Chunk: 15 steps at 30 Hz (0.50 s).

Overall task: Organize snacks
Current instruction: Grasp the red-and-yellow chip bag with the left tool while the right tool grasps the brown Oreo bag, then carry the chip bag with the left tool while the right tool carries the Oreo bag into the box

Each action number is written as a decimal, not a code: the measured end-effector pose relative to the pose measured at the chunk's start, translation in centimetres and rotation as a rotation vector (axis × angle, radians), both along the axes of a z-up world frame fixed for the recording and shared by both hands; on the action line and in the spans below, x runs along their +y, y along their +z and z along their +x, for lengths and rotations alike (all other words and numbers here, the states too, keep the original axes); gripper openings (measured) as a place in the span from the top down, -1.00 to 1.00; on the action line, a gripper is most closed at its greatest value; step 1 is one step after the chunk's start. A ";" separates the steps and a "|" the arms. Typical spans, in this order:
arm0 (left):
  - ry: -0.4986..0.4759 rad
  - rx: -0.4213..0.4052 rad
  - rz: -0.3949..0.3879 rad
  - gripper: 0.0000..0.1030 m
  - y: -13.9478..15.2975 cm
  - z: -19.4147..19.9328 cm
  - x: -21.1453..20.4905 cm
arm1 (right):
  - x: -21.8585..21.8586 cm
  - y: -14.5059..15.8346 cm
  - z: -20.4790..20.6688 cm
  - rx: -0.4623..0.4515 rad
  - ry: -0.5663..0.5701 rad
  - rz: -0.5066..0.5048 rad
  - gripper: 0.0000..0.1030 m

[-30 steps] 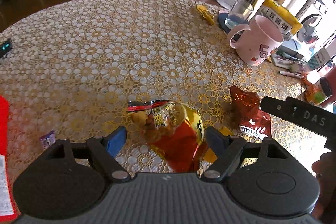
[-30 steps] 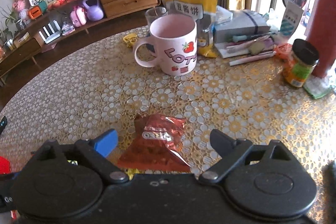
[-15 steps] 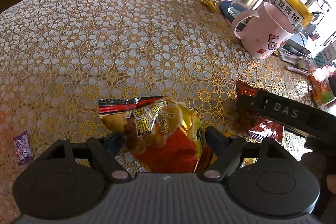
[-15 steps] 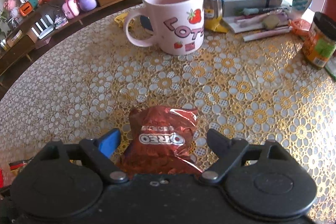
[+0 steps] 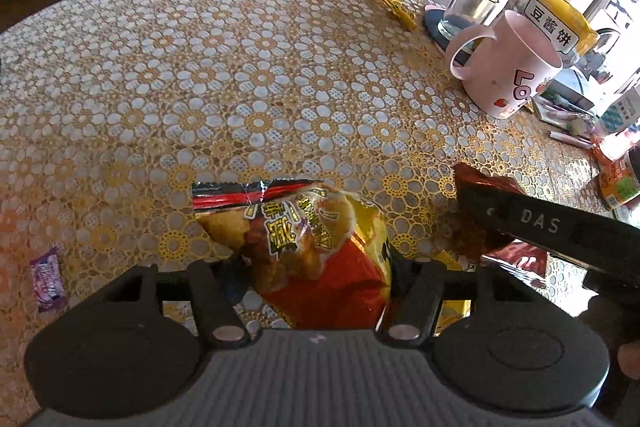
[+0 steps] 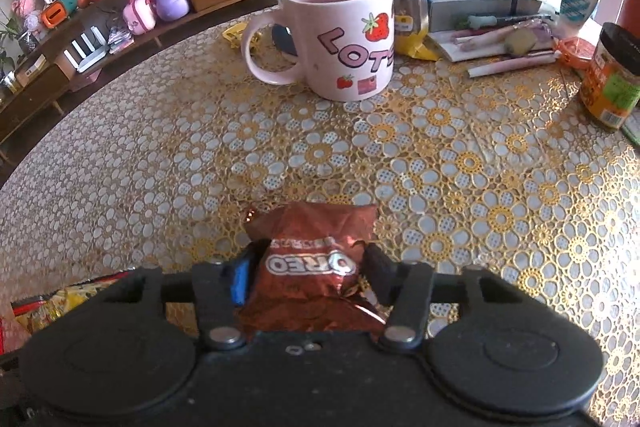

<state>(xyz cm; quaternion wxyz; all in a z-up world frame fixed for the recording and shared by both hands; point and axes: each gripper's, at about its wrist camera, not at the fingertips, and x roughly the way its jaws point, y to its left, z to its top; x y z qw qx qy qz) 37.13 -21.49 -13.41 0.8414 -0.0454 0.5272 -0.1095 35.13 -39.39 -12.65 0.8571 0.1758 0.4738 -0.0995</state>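
My left gripper (image 5: 314,267) is shut on a yellow and red snack bag (image 5: 308,239), which fills the gap between its fingers over the floral tablecloth. My right gripper (image 6: 306,271) is shut on a brown Oreo packet (image 6: 312,259), its fingers pressed against both sides. The Oreo packet (image 5: 504,251) and the right gripper's body show at the right of the left wrist view. A corner of the yellow bag (image 6: 60,303) shows at the lower left of the right wrist view.
A pink mug (image 6: 340,31) stands ahead, with a glass (image 5: 468,7) and a yellow biscuit bag (image 5: 556,19) behind it. A jar (image 6: 612,79), pens and boxes crowd the right. A small purple candy wrapper (image 5: 46,277) lies left. A yellow wrapper (image 5: 396,7) lies far.
Both grippers have closed from open: the left onto the yellow snack bag, the right onto the Oreo packet. Both have moved forward over their packets.
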 end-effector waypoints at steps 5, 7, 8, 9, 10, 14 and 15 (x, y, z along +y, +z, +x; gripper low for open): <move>0.007 -0.012 -0.005 -0.20 0.9 -0.6 0.6 | -0.1 0.8 -1.1 -0.006 -0.002 -0.016 0.02; 0.007 -0.014 -0.003 -0.20 1.3 -1.0 0.7 | 0.1 1.4 -1.6 -0.011 0.001 -0.022 0.02; 0.008 -0.013 -0.006 -0.20 1.6 -1.3 0.9 | 0.1 1.7 -1.9 -0.013 0.003 -0.023 0.02; 0.010 -0.010 -0.010 -0.20 1.8 -1.5 1.1 | 0.2 2.1 -2.2 -0.016 0.005 -0.025 0.02; 0.010 -0.010 -0.011 -0.20 2.1 -1.8 1.3 | 0.3 2.5 -2.5 -0.020 0.007 -0.028 0.02; 0.008 -0.028 -0.003 -0.21 3.2 -3.2 1.9 | 1.0 4.2 -4.3 -0.034 0.027 -0.032 0.02; 0.009 -0.029 -0.005 -0.21 3.5 -3.7 2.1 | 1.3 4.7 -4.7 -0.039 0.032 -0.033 0.02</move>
